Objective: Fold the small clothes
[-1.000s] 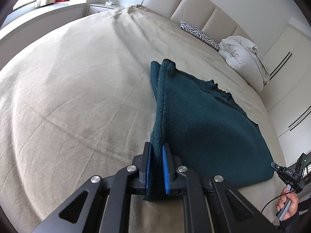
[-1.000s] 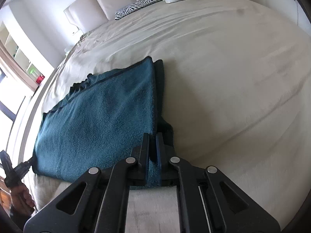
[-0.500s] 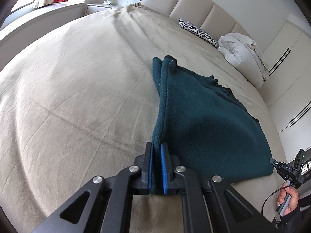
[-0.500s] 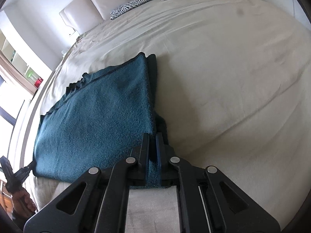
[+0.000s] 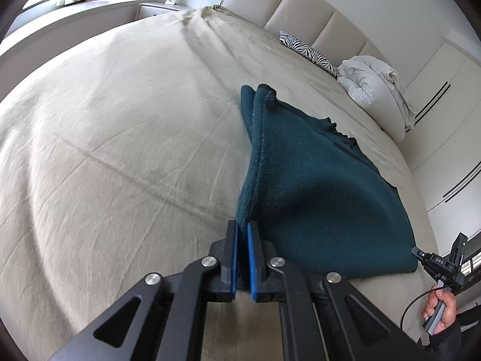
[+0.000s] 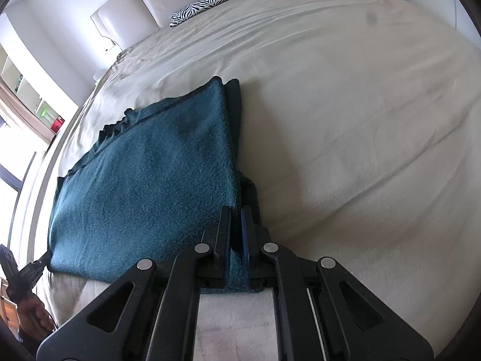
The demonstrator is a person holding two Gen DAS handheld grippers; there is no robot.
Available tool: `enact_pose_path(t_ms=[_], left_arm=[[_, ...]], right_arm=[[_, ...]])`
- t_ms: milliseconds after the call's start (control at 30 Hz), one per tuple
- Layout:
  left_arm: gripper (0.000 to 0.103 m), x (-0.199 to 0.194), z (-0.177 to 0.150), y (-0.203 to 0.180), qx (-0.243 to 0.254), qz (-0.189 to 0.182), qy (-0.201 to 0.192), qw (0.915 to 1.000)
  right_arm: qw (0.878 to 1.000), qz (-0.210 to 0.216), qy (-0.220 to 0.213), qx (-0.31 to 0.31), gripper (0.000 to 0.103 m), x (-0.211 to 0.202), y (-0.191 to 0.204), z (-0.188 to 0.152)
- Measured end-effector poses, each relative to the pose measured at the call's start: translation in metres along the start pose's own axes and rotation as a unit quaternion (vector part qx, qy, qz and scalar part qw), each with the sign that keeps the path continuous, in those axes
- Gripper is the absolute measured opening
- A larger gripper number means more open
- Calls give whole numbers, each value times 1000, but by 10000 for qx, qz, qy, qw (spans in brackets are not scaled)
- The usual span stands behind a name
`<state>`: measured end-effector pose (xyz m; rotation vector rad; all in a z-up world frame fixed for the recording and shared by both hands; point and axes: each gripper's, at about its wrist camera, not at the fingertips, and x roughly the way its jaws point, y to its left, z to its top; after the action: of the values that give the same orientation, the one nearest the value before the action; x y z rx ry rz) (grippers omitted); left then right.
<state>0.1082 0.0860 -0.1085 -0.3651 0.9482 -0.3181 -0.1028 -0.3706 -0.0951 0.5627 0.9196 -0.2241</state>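
A dark teal fleece garment [image 5: 315,186] lies folded on the beige bed, held up along its near edge. My left gripper [image 5: 243,234] is shut on its near left corner. My right gripper [image 6: 236,219] is shut on the near right corner of the same teal garment [image 6: 144,174]. The cloth stretches between the two grippers, and its far part rests on the bed. The right gripper [image 5: 442,264] also shows at the right edge of the left wrist view.
The beige bedspread [image 5: 120,135] spreads wide to the left and the bedspread [image 6: 360,120] to the right. A zebra pillow [image 5: 309,54], a white duvet bundle [image 5: 375,84] and the padded headboard [image 5: 300,9] lie at the far end. Wardrobe doors [image 5: 445,114] stand on the right.
Both grippers have lifted slightly and drawn the near edge of the teal garment up and toward the bed's foot. Their grip has not changed.
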Motion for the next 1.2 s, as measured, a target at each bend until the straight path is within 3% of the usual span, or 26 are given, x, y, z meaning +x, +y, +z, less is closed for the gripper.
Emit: enact_pose_path(t_ms=[867, 1000, 1067, 1167, 1200], left_arm=[[9, 8, -2, 7, -137, -65, 148, 9998], [15, 2, -1, 13, -352, -259, 40, 9990], [15, -8, 1, 11, -440, -214, -19, 9988], [17, -38, 15, -6, -220, -35, -496, 9985], [23, -43, 21, -14, -103, 0, -605, 9981]], right_arm=[[9998, 88, 104, 117, 5, 4, -9, -16], [9987, 376, 124, 320, 8, 4, -15, -15], [9975, 494, 157, 480, 14, -2, -20, -12], [9969, 402, -227, 640, 18, -27, -23, -3], [9963, 320, -422, 683, 19, -39, -20, 5]])
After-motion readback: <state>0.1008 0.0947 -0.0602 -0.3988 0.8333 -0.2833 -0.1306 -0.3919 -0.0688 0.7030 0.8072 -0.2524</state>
